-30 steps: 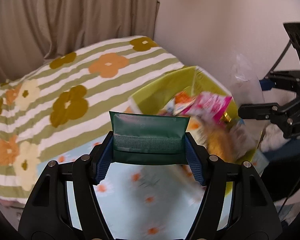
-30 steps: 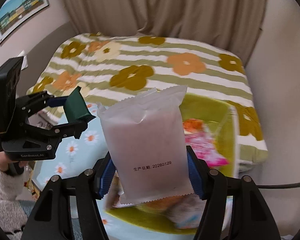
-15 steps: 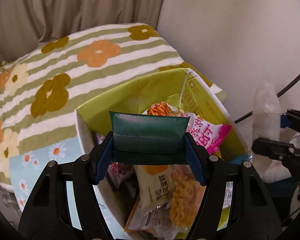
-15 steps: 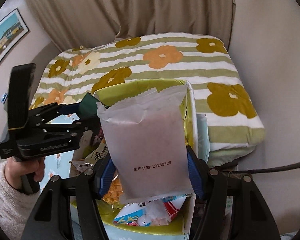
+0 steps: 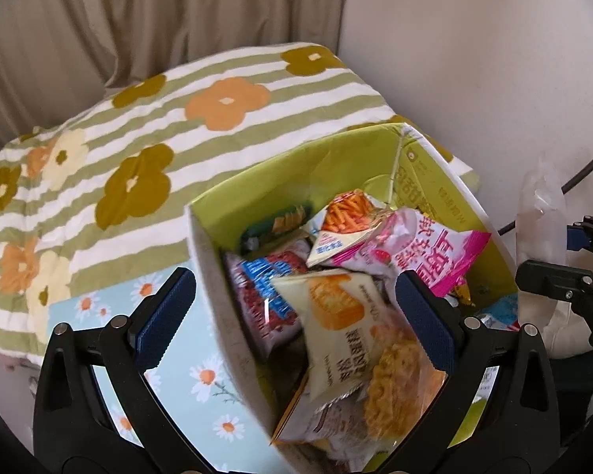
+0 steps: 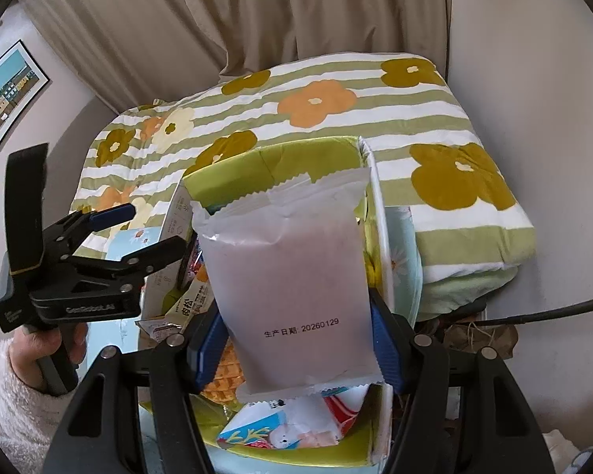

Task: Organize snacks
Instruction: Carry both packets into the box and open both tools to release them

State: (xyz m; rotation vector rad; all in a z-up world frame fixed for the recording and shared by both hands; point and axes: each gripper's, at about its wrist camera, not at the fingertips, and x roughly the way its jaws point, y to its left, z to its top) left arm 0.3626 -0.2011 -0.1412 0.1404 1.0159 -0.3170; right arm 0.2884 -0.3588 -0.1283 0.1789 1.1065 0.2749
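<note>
With my left gripper [image 5: 294,308] spread empty over the box [image 5: 460,193], my right gripper [image 6: 298,339] clamps the white packet [image 6: 284,276] above it for dropping.

The white packet [image 6: 292,276] above the green box [image 6: 296,158] bore "生产日期: 20260129". The left gripper [image 6: 138,229] body read "GenRobot.AI", faintly. Other wrappers' print was too blurred to read.
</note>
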